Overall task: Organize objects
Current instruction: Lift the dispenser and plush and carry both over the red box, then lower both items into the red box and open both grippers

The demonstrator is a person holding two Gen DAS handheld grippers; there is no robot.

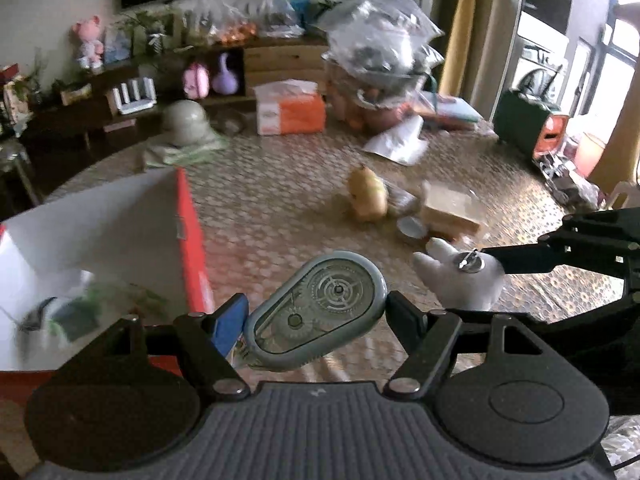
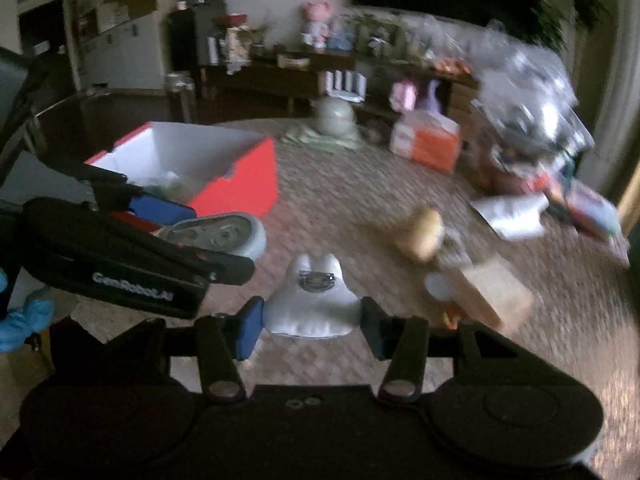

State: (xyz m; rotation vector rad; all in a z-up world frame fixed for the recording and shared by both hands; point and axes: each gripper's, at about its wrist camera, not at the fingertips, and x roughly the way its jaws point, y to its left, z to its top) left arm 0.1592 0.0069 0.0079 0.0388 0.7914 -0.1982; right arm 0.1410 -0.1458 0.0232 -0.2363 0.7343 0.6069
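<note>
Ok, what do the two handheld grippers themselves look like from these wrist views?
Both are matte black linkage grippers with silver pivot bolts and round black discs at the base. Left gripper: one blue finger pad, one black, over a ribbed grey housing. Right gripper: the same blue and black pads. White lettering runs along the left gripper's arm in the right wrist view. No cables or sleeves show.

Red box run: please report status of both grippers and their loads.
Left gripper shut on correction tape. Right gripper shut on white plush. Red box open, path unobstructed.
</note>
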